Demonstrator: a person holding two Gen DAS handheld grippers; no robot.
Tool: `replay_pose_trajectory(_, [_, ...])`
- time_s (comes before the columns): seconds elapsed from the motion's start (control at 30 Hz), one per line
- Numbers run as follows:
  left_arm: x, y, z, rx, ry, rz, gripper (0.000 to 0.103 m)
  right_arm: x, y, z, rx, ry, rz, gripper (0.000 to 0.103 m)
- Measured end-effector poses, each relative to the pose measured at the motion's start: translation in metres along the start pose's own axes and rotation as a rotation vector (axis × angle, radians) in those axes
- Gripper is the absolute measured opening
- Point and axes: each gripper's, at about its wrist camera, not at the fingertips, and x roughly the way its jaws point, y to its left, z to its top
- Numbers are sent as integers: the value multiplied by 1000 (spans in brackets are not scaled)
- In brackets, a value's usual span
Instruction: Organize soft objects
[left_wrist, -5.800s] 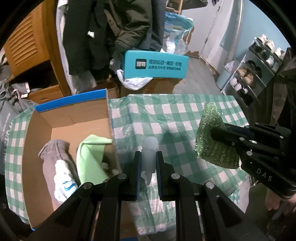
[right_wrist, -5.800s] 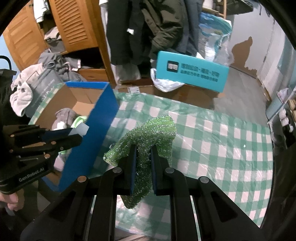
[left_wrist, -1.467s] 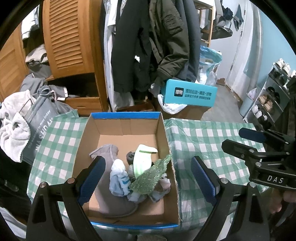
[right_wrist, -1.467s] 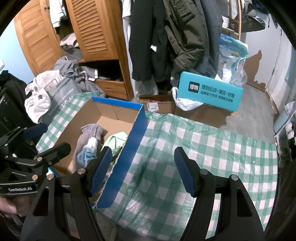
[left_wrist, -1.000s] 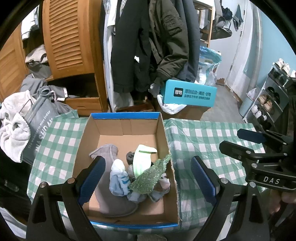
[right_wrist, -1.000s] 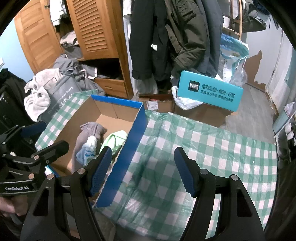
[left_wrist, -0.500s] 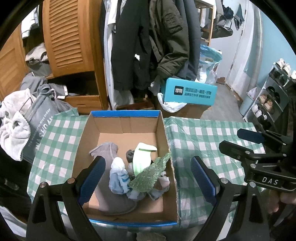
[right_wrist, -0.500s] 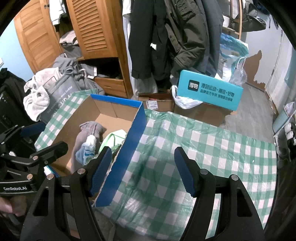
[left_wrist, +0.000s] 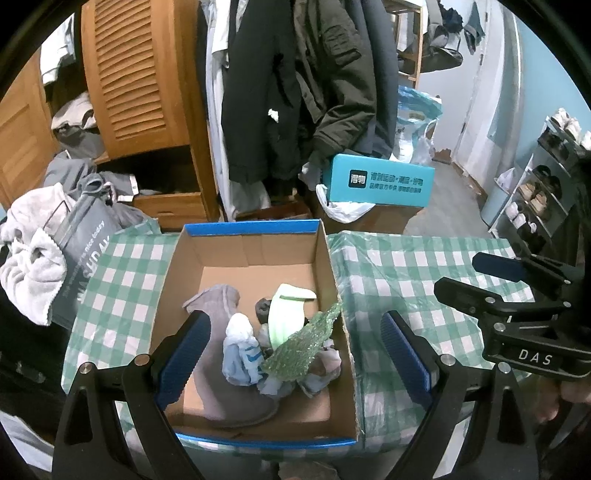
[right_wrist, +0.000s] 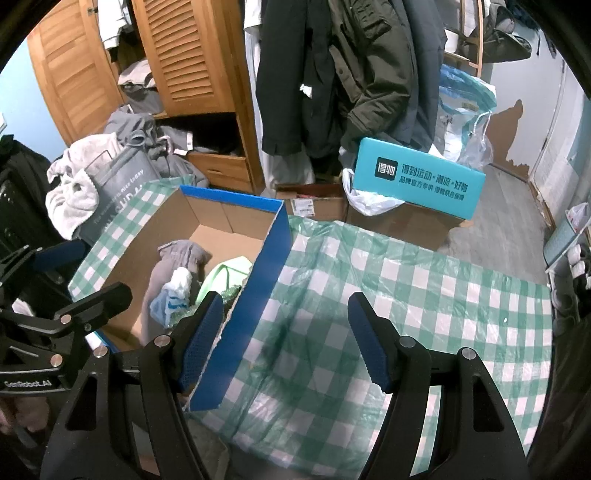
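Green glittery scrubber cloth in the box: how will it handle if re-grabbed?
The green scrubber cloth is draped over other items, propped on the cardboard box wall: probably floppy and light. Its open mesh looks grippy, so it may snag neighbours.

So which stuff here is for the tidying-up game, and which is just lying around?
For the job:
cardboard box
sparkly green cloth
grey sock
pale green cloth
blue-and-white sock

Just lying about:
teal box
hanging coats
grey bag
white towel
shoe rack
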Motion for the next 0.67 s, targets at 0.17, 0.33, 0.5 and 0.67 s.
replay_pose_trajectory(0.17, [2,2,1,-2,4,1,100,0,0,0,-2,3,0,69])
replay_pose_trajectory(0.33, [4,2,1,0,8,2,100,0,0,-4,-5,6,0,69])
replay_pose_trajectory(0.5, [4,2,0,9,-6,-3,100,1,0,-4,-5,7,-1,69])
replay_pose_trajectory(0.67, [4,3,1,9,-4,-11,100,0,-1,-4,-6,7,-1,69])
